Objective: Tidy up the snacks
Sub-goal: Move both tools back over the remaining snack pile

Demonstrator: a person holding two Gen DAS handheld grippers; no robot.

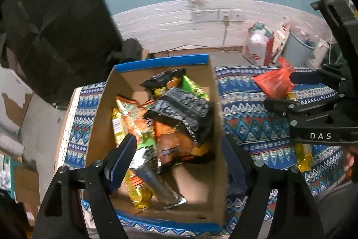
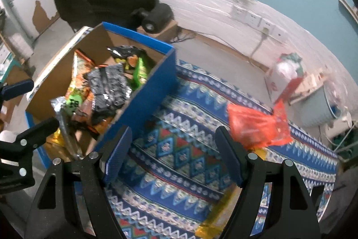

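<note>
A cardboard box with blue rim (image 1: 161,61) (image 2: 156,82) stands on a patterned cloth and holds several snack packets: a black-and-grey one (image 1: 181,109) (image 2: 107,84), orange ones (image 1: 134,118), green ones (image 1: 192,86) and a gold one (image 1: 138,192). My left gripper (image 1: 179,162) is open and empty, above the box. My right gripper (image 2: 172,153) is open and empty over the cloth, right of the box; it also shows in the left wrist view (image 1: 313,104). A gold packet (image 2: 214,223) (image 1: 303,156) lies on the cloth under the right gripper. An orange-red bag (image 2: 257,124) (image 1: 275,82) lies farther right.
The blue patterned cloth (image 2: 179,149) covers the table. Behind it are a white wall with sockets (image 1: 214,15), a white-and-red bag (image 1: 257,46) and a grey bin (image 1: 297,48). A dark object (image 1: 56,15) looms at the left.
</note>
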